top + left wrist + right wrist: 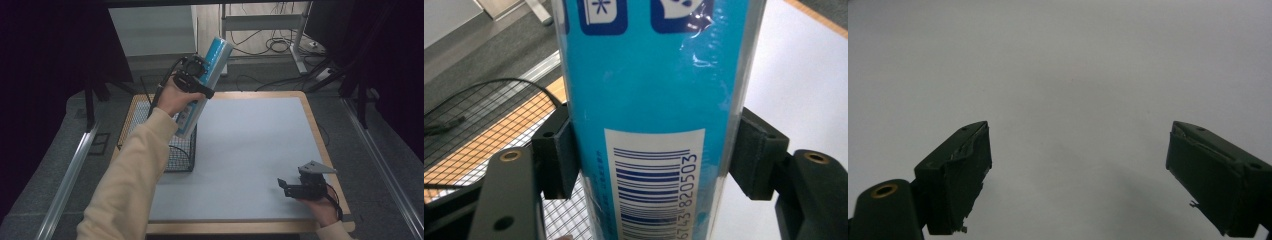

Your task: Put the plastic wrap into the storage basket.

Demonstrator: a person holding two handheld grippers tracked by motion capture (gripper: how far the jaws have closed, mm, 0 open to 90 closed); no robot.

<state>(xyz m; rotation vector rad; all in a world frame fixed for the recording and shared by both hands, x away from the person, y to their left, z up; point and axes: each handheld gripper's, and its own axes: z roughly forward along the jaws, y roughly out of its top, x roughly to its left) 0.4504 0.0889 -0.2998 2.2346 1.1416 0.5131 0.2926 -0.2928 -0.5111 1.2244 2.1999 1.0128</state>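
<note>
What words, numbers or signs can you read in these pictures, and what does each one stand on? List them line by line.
"6743 820503": digits beside the barcode on the white label of the blue tube, the start cut off at the picture's edge.
Two dark blue square signs, cut off at the top of the tube: pictures, no words.
Small print left of the barcode: too blurred to read.
Label on the tube in the high view: too small to read.
</note>
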